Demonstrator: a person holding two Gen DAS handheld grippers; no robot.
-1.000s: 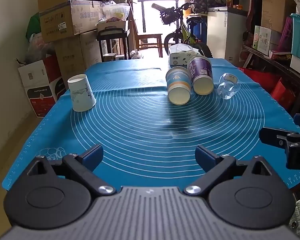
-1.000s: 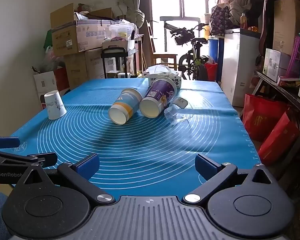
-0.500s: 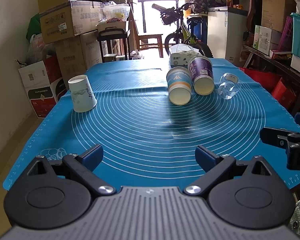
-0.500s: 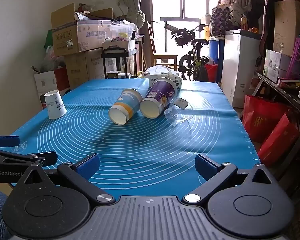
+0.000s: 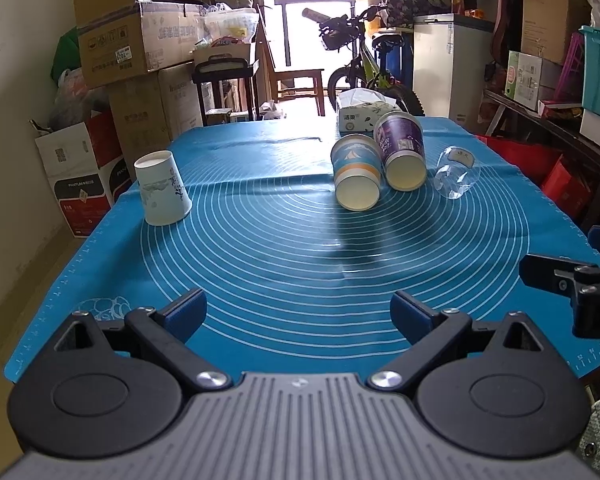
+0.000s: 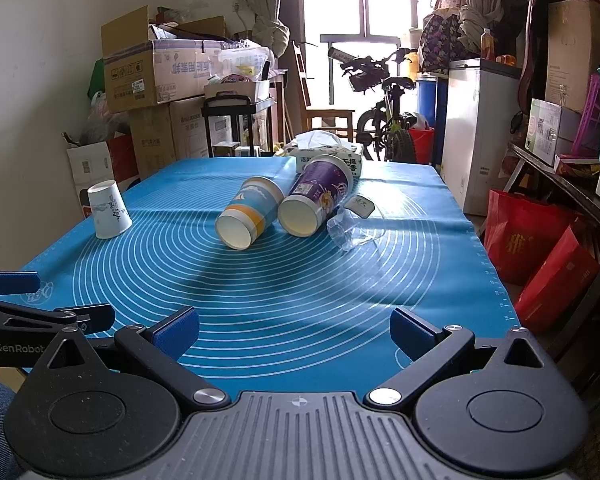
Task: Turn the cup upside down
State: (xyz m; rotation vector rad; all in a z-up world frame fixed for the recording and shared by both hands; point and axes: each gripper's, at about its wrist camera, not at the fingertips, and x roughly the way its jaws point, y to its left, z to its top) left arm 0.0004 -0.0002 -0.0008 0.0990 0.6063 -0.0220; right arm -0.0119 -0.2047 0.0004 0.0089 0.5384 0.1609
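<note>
Looking ahead, we hold both the left gripper (image 5: 298, 312) and the right gripper (image 6: 294, 330) wide open and empty. The striped cup (image 6: 249, 218) lies on its side beside the purple cup (image 6: 315, 200), mouth toward us, far ahead, slightly nearer the right gripper.

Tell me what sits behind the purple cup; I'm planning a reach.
Directly behind the purple cup stands a tissue box, tissue sticking out. The cup covers the box's lower front; whether they touch is unclear.

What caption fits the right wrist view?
Open right gripper faces three cups lying on a blue silicone mat; a white paper cup stands inverted.
</note>
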